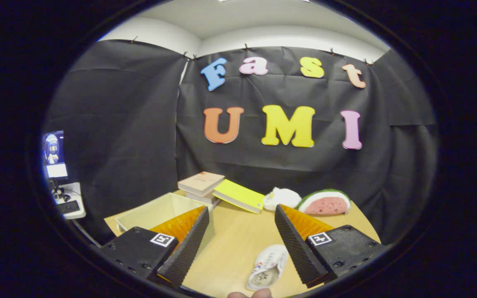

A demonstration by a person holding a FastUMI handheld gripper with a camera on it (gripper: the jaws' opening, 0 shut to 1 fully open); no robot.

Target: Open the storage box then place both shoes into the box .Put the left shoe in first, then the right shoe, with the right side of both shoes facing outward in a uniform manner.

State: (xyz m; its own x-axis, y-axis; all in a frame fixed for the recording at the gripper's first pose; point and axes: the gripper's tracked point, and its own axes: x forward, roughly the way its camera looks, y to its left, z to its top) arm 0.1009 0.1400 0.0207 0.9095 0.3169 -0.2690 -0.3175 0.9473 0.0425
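My gripper (242, 213) is open, fingers spread wide above the wooden table (238, 240) with nothing between them. A white shoe (267, 267) lies on the table low between the fingers, close to the right finger, sole turned up. A second white shoe (282, 198) rests at the far side of the table, beyond the right fingertip. The storage box (160, 211), pale and open-topped, stands behind the left finger. Its yellow-green lid (238, 195) leans tilted against a stack of books beyond the box.
A stack of books (200, 184) stands at the back beside the box. A watermelon-slice toy (325, 203) sits to the right of the far shoe. A side stand with a monitor (54, 155) is off to the left. A fingertip (250, 294) shows below the near shoe.
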